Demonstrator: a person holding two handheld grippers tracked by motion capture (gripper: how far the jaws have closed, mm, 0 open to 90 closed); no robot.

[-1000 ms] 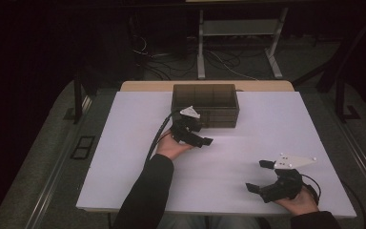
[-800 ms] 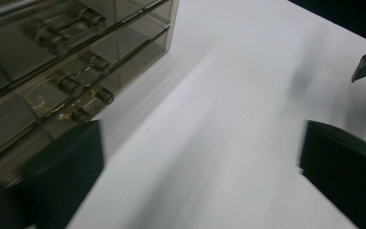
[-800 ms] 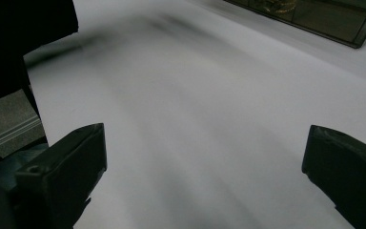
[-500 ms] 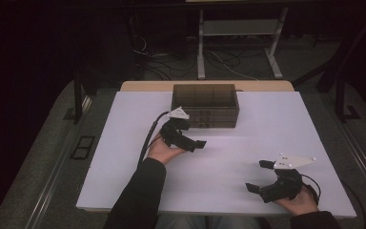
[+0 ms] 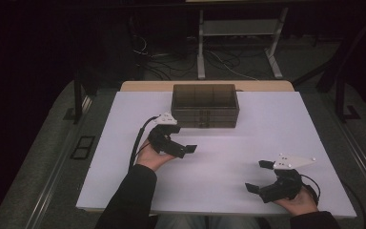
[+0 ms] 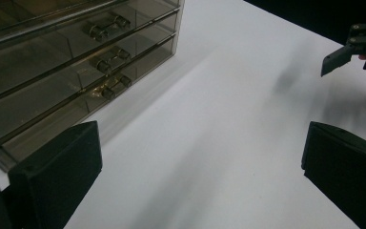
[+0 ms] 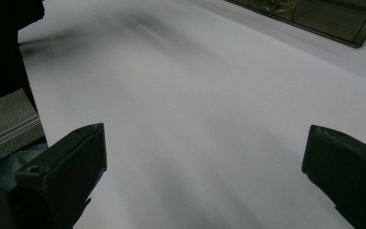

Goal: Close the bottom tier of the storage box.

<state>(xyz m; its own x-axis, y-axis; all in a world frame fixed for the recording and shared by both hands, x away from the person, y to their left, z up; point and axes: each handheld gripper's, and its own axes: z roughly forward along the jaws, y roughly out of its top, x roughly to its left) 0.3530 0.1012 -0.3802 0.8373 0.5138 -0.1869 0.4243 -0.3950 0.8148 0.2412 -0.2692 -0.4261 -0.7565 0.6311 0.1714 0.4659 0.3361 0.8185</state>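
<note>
Covering most of the high view, the white table carries a smoky transparent drawer cabinet at its far middle edge. Its three drawers look closed, each with a small metal handle at the front. The left gripper hovers just in front of the cabinet, to the cabinet's left side, jaws wide apart and holding nothing. The right gripper waits near the person's edge, well apart from the cabinet, jaws also spread and empty. I judge this is the approach step; next, the left gripper must turn toward one handle and close on it.
</note>
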